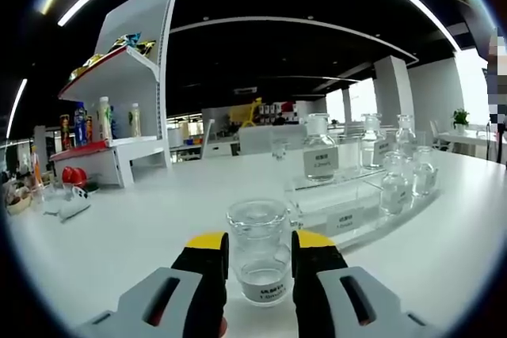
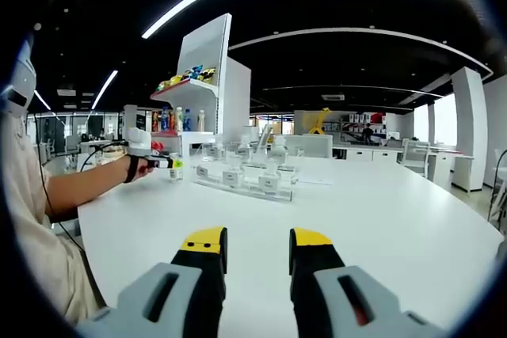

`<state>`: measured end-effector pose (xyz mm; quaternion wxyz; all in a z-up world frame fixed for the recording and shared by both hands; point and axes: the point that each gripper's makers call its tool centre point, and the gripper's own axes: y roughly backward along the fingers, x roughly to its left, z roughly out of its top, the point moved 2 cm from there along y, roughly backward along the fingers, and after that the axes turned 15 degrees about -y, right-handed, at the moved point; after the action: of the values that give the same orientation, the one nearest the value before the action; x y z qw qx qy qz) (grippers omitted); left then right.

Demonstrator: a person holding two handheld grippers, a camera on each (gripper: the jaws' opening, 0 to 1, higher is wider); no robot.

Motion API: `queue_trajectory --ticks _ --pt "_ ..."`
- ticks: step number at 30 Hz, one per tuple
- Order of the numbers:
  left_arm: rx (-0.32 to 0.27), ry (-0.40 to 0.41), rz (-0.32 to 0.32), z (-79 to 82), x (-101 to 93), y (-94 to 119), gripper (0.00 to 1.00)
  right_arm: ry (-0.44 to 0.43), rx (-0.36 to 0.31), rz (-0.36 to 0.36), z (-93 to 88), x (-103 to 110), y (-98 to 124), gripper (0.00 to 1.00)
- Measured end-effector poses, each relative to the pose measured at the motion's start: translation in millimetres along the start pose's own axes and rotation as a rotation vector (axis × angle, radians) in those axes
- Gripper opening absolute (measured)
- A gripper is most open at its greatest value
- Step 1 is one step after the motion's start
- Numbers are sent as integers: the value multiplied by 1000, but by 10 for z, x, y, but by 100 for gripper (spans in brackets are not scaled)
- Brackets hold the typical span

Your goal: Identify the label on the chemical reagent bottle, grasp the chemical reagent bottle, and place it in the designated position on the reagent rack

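Note:
A clear glass reagent bottle (image 1: 257,255) with a glass stopper and a white label stands between my left gripper's (image 1: 260,243) yellow-tipped jaws, which press on both its sides. Beyond it to the right, a clear stepped reagent rack (image 1: 348,223) carries several similar labelled bottles (image 1: 321,152). In the right gripper view the same rack (image 2: 238,186) sits across the white table, and a person's hand holds the left gripper (image 2: 162,162) with the bottle (image 2: 176,169) just left of the rack. My right gripper (image 2: 249,263) is open over bare tabletop, nothing between its jaws.
A white shelf unit (image 1: 131,96) with drink bottles and snack packs stands behind, also seen past the rack as the shelf unit (image 2: 204,93). Small red and white items (image 1: 70,191) lie at the table's left. The person's forearm (image 2: 83,187) reaches in from the left. The white table (image 2: 380,219) is wide.

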<state>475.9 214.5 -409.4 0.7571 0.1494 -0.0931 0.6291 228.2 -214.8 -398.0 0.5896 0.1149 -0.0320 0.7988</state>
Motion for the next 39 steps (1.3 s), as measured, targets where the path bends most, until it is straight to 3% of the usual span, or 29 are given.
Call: queue_trajectory --ticks 10,25,39 --pt "-2 18 -9 3 -5 6 31 5 3 -2 10 13 -4 31" --pt "-17 -23 -6 3 50 -87 28 -4 7 3 -9 27 -14 31" --pt "-35 17 3 21 132 -160 23 0 8 2 5 144 12 31"
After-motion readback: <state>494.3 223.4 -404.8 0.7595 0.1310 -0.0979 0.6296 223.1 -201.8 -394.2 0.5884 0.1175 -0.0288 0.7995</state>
